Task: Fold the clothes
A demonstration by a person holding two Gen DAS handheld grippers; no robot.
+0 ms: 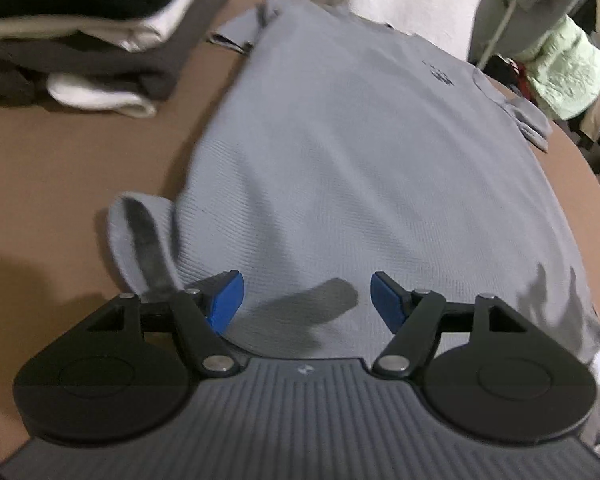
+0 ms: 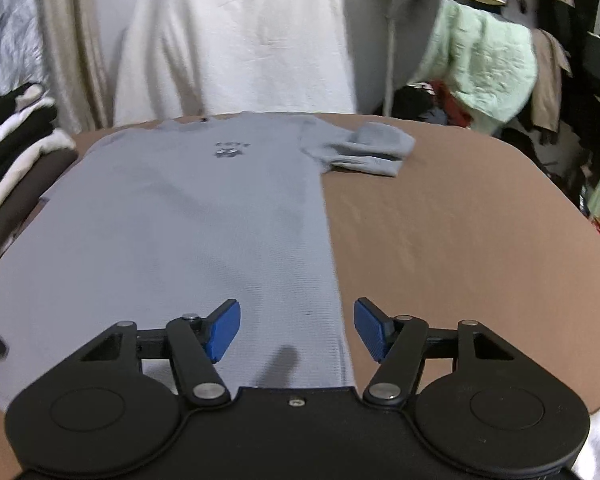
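1 grey T-shirt (image 2: pixel 188 216) lies spread flat, chest print up, on the brown counter (image 2: pixel 480 240). Its far sleeve (image 2: pixel 364 148) is bunched, and the near sleeve (image 1: pixel 140 232) pokes out at the shirt's edge in the left wrist view. No fold shows in the body, so folding of this garment appears not yet begun; sleeves, sides and the crosswise fold all remain. 1 stack of folded clothes (image 1: pixel 80 32) sits on the counter just beside the shirt, suggesting earlier garments are finished; the number of items in it cannot be counted. 2 grippers appear: the left gripper (image 1: pixel 306 300) and right gripper (image 2: pixel 296 330) both hover over the hem end, jaws spread, nothing between them.
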